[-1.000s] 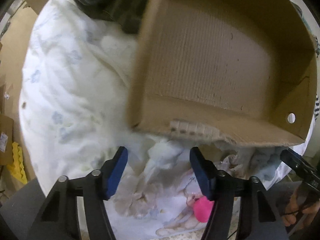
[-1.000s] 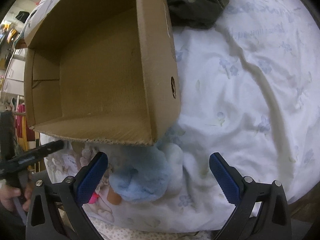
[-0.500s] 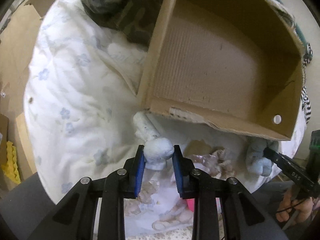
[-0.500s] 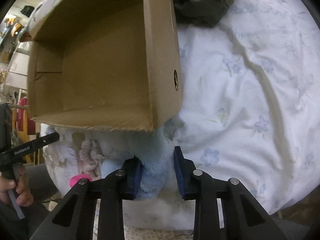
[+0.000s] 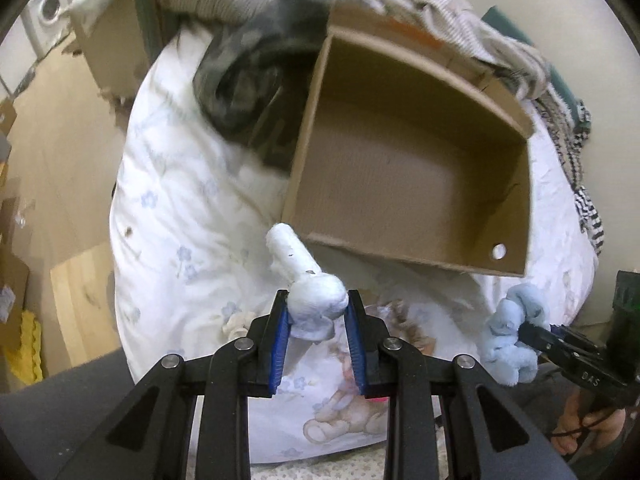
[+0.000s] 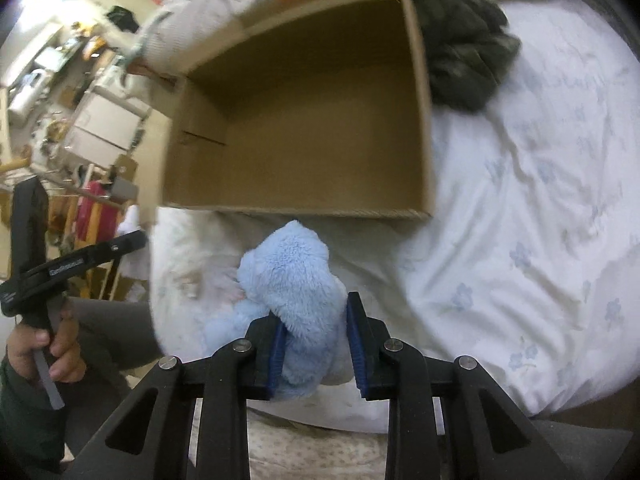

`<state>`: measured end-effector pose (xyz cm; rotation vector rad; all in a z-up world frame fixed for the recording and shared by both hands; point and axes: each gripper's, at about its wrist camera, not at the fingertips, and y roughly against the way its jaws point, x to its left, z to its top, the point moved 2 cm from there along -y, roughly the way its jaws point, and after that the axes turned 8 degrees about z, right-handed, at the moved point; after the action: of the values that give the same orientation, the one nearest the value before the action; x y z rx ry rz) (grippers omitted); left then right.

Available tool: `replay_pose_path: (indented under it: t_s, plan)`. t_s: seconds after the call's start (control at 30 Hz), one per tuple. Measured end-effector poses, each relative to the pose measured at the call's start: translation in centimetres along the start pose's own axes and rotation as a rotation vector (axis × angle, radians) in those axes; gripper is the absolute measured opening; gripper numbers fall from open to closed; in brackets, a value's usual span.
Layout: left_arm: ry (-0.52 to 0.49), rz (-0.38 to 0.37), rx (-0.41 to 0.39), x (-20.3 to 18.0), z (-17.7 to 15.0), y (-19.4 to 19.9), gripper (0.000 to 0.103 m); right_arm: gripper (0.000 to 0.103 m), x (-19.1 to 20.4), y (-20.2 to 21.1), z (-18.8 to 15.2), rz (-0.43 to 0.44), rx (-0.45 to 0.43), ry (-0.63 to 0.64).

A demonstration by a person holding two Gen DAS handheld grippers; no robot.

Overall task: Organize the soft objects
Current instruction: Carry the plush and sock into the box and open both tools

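Two grippers, left gripper [image 5: 316, 318] and right gripper [image 6: 314, 334], now pinch blue plush pieces [image 6: 294, 280] they previously straddled. Both loads hang lifted just before the empty cardboard box [image 6: 312, 120], ready for dropping in.

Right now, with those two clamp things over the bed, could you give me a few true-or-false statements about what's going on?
1. The cardboard box is empty. True.
2. The left gripper is open and holds nothing. False: it is shut on a pale blue plush piece.
3. The right gripper clamps a fluffy blue toy. True.
4. The dark garment lies inside the box. False: it lies beside the box on the white floral duvet.
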<state>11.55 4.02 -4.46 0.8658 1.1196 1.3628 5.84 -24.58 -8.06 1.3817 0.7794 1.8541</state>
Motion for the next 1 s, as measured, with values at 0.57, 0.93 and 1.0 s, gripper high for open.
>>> replay_pose_path:
  t_s: [0.57,0.93,1.0]
  plan:
    - [-0.131,0.052,-0.159,-5.0,8.0,1.4,0.024,0.030,3.5,3.8,7.3,0.077,-0.323,0.063]
    - [-0.163,0.103,-0.218,-6.6,8.5,-3.6,0.024,0.030,0.9,-0.1,8.8,0.001,-0.308,0.003]
    - [-0.170,0.095,-0.203,-6.8,8.5,-4.2,0.024,0.030,0.7,-0.8,8.9,-0.018,-0.285,0.005]
